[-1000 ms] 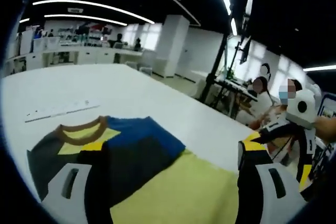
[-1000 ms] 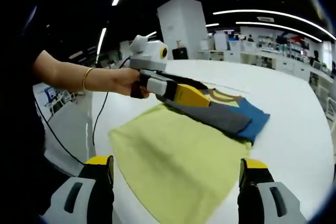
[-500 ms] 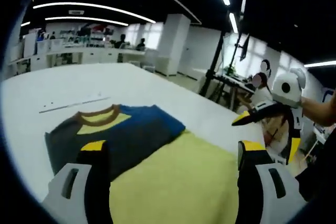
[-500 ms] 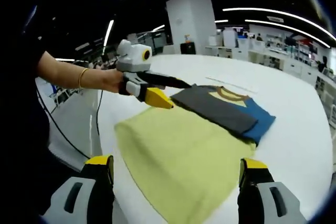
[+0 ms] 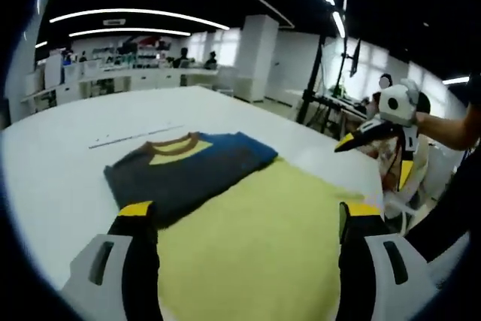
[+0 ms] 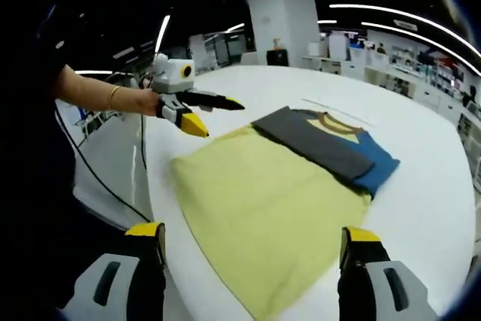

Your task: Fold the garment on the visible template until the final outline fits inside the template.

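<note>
Garment point(image 5: 225, 208) lying flat on the white surface point(image 5: 60, 148), centre of the left gripper view: a grey and blue top portion with a brown collar and a yellow neck patch toward the upper left, a broad pale-yellow portion spreading toward the bottom of the frame. Same garment point(image 6: 278, 186) across the middle of the right gripper view, yellow part lower left, grey-blue part upper right.

Sleeves apparently already tucked in, judging by the straight side edges; body appears to be at full length, not yet doubled over. A thin line point(image 5: 135, 137) on the surface beyond the collar, possibly a template edge; too faint to tell whether the outline fits inside it. No clear template border elsewhere.

Left tool point(image 5: 240, 219) at the bottom of its own view, jaws spread wide, nothing between them, above the yellow portion. Seen also at the upper left of the right gripper view point(image 6: 203, 114), held in a hand point(image 6: 143, 99), jaws parted, raised clear of the cloth near its far corner.

Right tool point(image 6: 252, 238) at the bottom of its own view, jaws wide apart, empty, over the near yellow edge. Seen also at the right of the left gripper view point(image 5: 361, 137), lifted off the surface; jaw gap there hard to read.

Judgement: roughly midway. Probably left: fold the yellow lower part up over the top, then check the outline.
</note>
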The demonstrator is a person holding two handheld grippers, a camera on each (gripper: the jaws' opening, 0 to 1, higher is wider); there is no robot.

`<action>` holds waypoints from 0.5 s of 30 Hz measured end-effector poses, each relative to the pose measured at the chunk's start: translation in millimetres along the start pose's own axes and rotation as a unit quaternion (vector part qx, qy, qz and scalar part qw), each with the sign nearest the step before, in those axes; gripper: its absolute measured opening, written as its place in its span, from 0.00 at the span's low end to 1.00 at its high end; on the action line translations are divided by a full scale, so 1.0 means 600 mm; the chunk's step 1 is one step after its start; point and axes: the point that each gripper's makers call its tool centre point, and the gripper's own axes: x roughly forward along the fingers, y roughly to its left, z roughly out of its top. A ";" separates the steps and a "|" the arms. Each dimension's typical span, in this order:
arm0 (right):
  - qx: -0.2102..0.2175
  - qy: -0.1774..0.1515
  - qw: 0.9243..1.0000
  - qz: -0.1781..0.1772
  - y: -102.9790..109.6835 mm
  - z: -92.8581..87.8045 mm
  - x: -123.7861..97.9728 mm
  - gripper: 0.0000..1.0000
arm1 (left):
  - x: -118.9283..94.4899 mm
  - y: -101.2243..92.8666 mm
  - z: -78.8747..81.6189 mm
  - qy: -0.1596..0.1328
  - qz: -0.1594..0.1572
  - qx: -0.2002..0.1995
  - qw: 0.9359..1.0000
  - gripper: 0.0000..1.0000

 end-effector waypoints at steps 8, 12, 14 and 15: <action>-0.006 0.024 1.000 0.005 0.007 -0.031 0.004 0.91 | -0.044 -0.013 -0.040 0.019 0.002 0.018 1.000 0.86; -0.010 0.034 0.999 0.006 0.010 -0.044 0.006 0.86 | -0.066 -0.022 -0.062 0.036 -0.004 0.027 0.999 0.81; -0.011 0.038 0.999 0.007 0.011 -0.052 0.007 0.83 | -0.075 -0.029 -0.073 0.046 -0.007 0.037 0.998 0.78; -0.011 0.040 0.999 0.007 0.012 -0.054 0.008 0.81 | -0.078 -0.033 -0.077 0.050 -0.011 0.041 0.998 0.78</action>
